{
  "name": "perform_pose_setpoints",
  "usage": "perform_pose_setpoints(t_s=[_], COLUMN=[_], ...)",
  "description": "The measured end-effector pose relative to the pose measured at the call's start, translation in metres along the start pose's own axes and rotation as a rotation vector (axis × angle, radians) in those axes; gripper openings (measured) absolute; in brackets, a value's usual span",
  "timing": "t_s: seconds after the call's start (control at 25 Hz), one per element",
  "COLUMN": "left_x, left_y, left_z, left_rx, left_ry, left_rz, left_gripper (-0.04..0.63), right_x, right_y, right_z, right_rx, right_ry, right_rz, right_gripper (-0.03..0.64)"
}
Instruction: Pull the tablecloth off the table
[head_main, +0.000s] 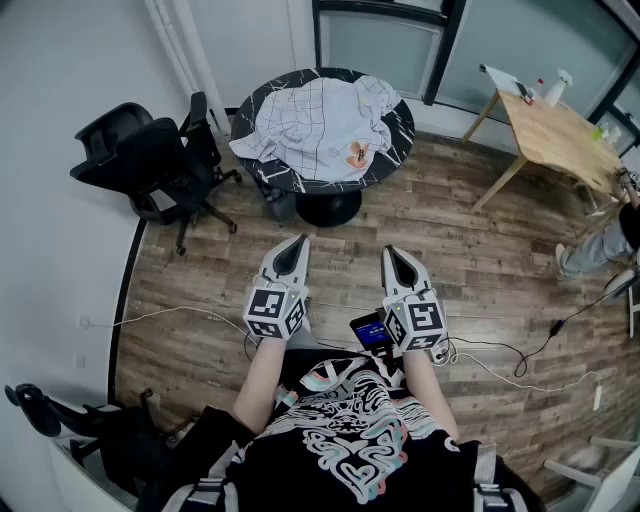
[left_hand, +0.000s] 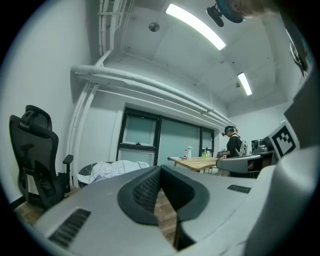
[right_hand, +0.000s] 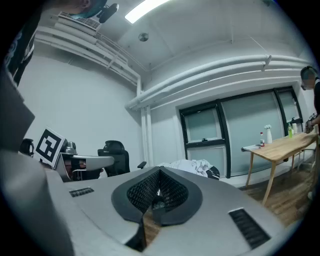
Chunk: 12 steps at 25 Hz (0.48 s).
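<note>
Wood-plank flooring (head_main: 480, 250) covers the room; a round dark table (head_main: 396, 160) stands against the far glazed wall.

1. Load on the round table: the tablecloth (head_main: 320, 125), white with a thin dark grid, lies crumpled over most of the top. A small orange item (head_main: 357, 155) rests on the cloth near its front edge; what it is cannot be told.
2. Containers: bottles (head_main: 557, 88) stand upright at the far end of a wooden table (head_main: 555, 135) to the right. Their contents cannot be made out.
3. Tongs: the left tongs (head_main: 299, 242) and the right tongs (head_main: 390, 253) are held side by side above the floor, tips pointing toward the round table. Both pairs of jaws are closed together and hold nothing. The tablecloth lies well apart from both, ahead of the tips.
4. View differences: the head view alone shows the black office chair (head_main: 150, 160) from above and the cables on the floor. The left gripper view alone shows a standing person (left_hand: 233, 145) behind the wooden table.
</note>
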<state>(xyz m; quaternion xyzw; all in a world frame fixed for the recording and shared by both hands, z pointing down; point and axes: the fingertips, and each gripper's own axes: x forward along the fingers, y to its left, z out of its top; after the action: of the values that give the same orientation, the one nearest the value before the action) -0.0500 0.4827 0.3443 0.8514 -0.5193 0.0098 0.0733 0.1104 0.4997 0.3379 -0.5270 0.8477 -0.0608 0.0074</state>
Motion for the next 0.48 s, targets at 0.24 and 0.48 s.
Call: perform_pose_setpoints(t_s=[0.24, 0.48], left_x=[-0.0023, -0.0035], left_y=[0.0033, 0.0106], left_z=[0.0051, 0.0102], left_rx=[0.017, 0.047], left_ry=[0.004, 0.014], left_rz=[0.015, 0.028], left_gripper=[0.026, 0.026], right_x=[0.0022, 0.0058], right_y=[-0.0009, 0.004], right_z=[0.0003, 0.0031], right_rx=[-0.005, 0.003], right_ry=[-0.002, -0.012], right_rz=[0.0, 0.028], right_gripper=[0.014, 0.014])
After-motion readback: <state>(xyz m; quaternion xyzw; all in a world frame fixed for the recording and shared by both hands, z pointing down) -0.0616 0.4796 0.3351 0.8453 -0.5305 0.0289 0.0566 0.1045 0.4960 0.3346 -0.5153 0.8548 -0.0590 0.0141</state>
